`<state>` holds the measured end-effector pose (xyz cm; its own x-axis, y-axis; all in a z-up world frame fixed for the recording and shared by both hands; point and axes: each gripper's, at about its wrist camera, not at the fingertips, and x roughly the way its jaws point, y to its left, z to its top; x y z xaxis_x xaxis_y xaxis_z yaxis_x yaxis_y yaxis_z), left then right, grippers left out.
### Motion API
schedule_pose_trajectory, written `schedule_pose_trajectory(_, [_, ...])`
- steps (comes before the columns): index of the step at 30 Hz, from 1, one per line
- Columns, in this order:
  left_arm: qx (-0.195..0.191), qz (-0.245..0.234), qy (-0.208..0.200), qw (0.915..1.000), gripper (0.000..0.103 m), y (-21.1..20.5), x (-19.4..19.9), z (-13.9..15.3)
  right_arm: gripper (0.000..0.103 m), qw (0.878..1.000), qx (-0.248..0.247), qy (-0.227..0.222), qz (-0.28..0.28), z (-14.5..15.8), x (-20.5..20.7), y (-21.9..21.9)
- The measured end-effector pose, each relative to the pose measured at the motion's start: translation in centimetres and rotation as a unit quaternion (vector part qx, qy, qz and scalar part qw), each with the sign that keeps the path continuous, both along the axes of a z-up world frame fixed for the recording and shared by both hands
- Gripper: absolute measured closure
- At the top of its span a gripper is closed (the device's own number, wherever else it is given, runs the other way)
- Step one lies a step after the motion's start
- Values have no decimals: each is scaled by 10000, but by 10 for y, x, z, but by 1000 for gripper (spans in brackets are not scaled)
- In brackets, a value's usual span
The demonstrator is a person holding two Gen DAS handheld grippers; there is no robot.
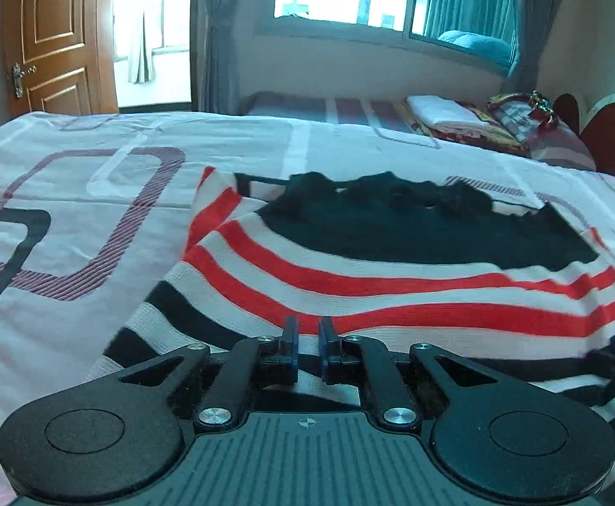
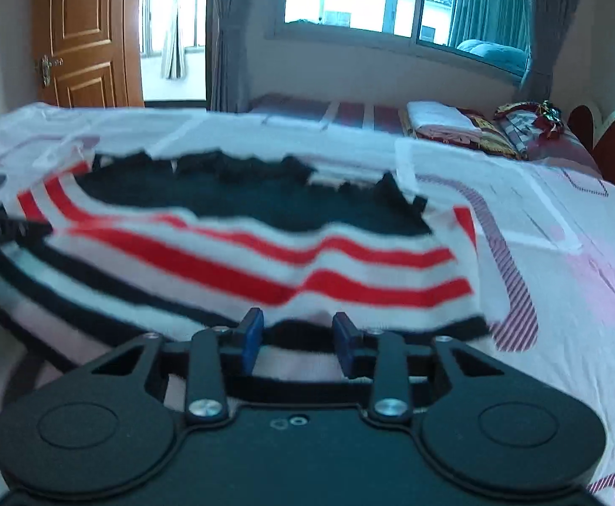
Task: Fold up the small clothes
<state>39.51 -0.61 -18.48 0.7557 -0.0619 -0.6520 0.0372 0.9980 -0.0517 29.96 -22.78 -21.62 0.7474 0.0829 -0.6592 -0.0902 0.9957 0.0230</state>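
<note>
Two grippers face a striped knit sweater point(image 1: 392, 278) spread on the bed point(image 1: 75, 160), its long axis running 9 to 3 o'clock. The left gripper point(image 1: 308, 331), fingers nearly pressed together, apparently pinches the near hem at 12 o'clock; the right gripper point(image 2: 298, 324), fingers spread, sits at the hem's blurred edge.

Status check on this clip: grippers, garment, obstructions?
Left gripper nearly shut, right gripper open, both at hem. Striped sweater on bed, rumpled. Nothing in the way.
</note>
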Motion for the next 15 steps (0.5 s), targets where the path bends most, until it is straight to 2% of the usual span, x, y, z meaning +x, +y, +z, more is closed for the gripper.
schedule_pose_trajectory(2, [-89, 46, 105, 9999, 93, 5, 0, 4, 66, 10000, 88, -7, -17, -6, 0, -5])
schedule_pose_trajectory(4, [-188, 116, 113, 9997, 93, 8, -5, 10, 66, 9998, 135, 118, -70, 1, 1, -5])
schedule_pose_trajectory(7, [-124, 9, 48, 9999, 93, 2, -17, 10, 66, 9995, 281, -32, -155, 14, -12, -7])
schedule_pose_trajectory(12, [128, -107, 115, 9998, 93, -2, -29, -4, 65, 9997, -9, 249, -83, -7, -20, -3])
schedule_pose_trajectory(15, [-129, 24, 100, 9999, 93, 8, -37, 3, 65, 9995, -59, 294, -55, -3, -22, -2])
